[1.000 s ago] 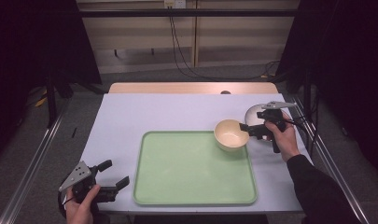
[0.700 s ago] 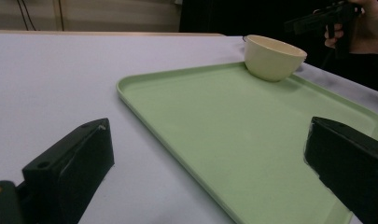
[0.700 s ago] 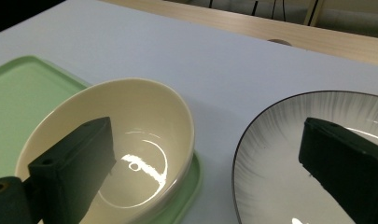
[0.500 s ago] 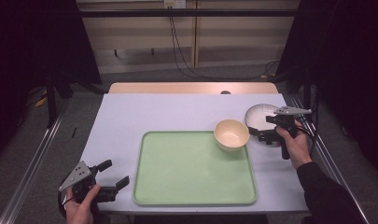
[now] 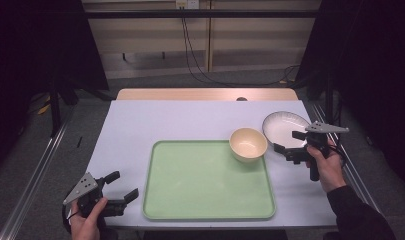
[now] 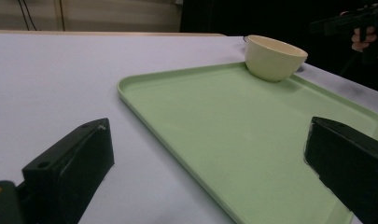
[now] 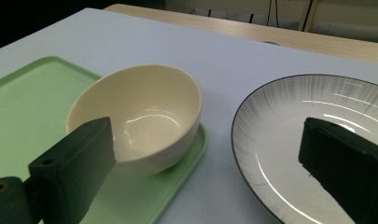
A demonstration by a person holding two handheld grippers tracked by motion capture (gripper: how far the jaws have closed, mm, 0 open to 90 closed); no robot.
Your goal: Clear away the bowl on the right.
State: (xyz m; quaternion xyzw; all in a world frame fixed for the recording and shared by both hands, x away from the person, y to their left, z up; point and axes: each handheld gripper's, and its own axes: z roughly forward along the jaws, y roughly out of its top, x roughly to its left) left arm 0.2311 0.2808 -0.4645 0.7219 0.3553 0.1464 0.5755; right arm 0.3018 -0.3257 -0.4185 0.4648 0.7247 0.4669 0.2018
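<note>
My right gripper (image 5: pixel 294 146), jaws wide and empty, sits between the cream bowl (image 5: pixel 248 144) leftward and the nearer plate (image 5: pixel 285 128).

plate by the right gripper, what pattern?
White plate with a thin dark rim and fine grey streaks running inward from the edge; clearest in the right gripper view.

Left tool (image 5: pixel 121 186) held low at the near left corner of the counter, jaws wide apart, empty, pointing right; left hand (image 5: pixel 87 222) wrapped round its grip. Right tool (image 5: pixel 288 144) at the right side, jaws spread, empty, pointing left; right hand (image 5: pixel 324 165) grips the handle, dark-sleeved forearm coming in from the bottom right corner.
</note>
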